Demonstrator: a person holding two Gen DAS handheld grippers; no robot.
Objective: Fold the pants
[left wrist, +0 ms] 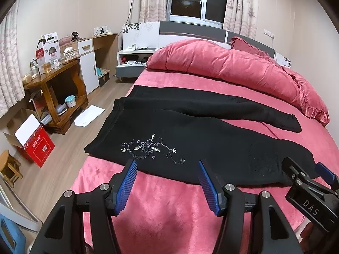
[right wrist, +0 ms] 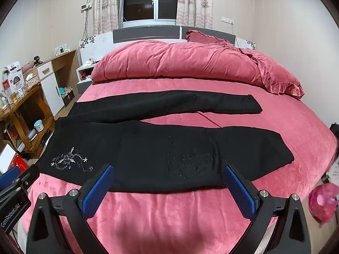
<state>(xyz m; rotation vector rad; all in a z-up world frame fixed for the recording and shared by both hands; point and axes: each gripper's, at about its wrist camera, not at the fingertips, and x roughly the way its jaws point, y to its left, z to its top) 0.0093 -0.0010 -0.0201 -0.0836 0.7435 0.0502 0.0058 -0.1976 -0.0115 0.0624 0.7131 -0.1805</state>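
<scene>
Black pants (left wrist: 190, 139) lie flat across the pink bed (left wrist: 169, 222), waistband at the left, both legs spread toward the right; they also show in the right wrist view (right wrist: 152, 148). A silver flower embroidery (left wrist: 151, 149) marks the near hip. My left gripper (left wrist: 167, 165) is open and empty, just short of the near edge of the pants by the embroidery. My right gripper (right wrist: 167, 171) is open and empty, at the near edge of the near leg. The right gripper's body shows at the right of the left wrist view (left wrist: 309, 182).
A folded pink duvet (right wrist: 180, 61) and a pillow (right wrist: 205, 37) lie at the head of the bed. A wooden side table (left wrist: 53, 89), a red box (left wrist: 36, 146) and a small stool (left wrist: 8, 167) stand on the floor to the left. A pink bag (right wrist: 322, 201) sits at the right.
</scene>
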